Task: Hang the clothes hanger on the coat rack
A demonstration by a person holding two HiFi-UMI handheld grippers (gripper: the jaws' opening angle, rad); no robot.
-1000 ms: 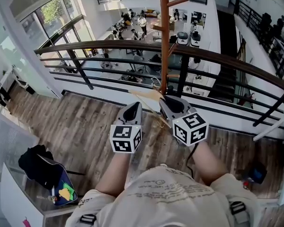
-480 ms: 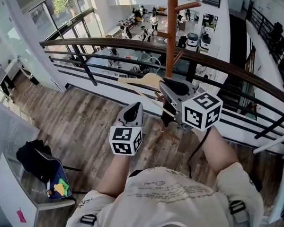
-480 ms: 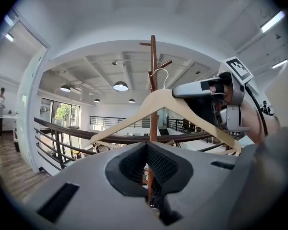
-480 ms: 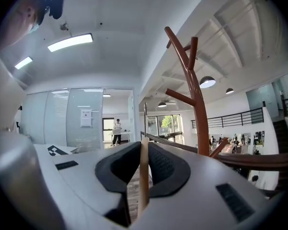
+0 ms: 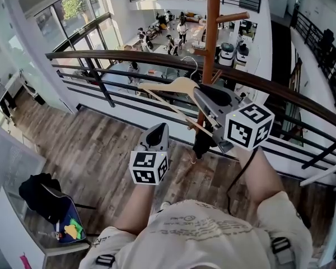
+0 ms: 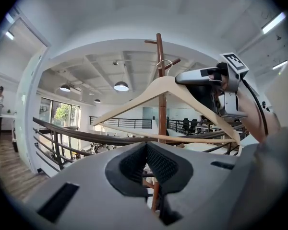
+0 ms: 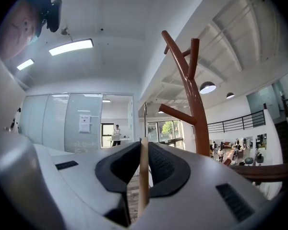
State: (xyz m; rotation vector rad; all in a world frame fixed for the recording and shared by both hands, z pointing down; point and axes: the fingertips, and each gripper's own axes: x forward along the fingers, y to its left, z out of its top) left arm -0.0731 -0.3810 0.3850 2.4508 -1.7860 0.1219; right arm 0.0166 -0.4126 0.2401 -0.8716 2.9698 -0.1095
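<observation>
We're up on a mezzanine with a plank-patterned wood floor (image 5: 95, 150). A dark curved railing (image 5: 129, 55) runs along its edge. Past the rail the room drops to an open lower level (image 5: 168, 35) with desks and several people, and tall windows (image 5: 78, 10) on the left show green outside. Overhead, the white ceiling carries strip lights (image 7: 71, 46) and round pendant lamps (image 6: 121, 86).

The brown wooden coat rack (image 5: 213, 21) stands at the railing, its pole rising with angled pegs branching off near the top.

The right gripper (image 5: 204, 97) has its jaws clamped on one sloping arm of the pale wooden clothes hanger (image 5: 176, 84), and in its own view the wood stands edge-on, pinched between the dark pads. It holds the hanger up in the air, at about rail height in the head view, just in front of the rack's pole. The metal hook (image 5: 194, 66) sits close beside the pole. It isn't on a peg from what I can see, though I can't tell whether it touches the wood.

The left gripper (image 5: 157, 132) hangs lower and to the left, over the floor, with its jaw tips together and nothing between them.

Down at the left a black bag (image 5: 42, 195) rests on a white table (image 5: 14, 228).
</observation>
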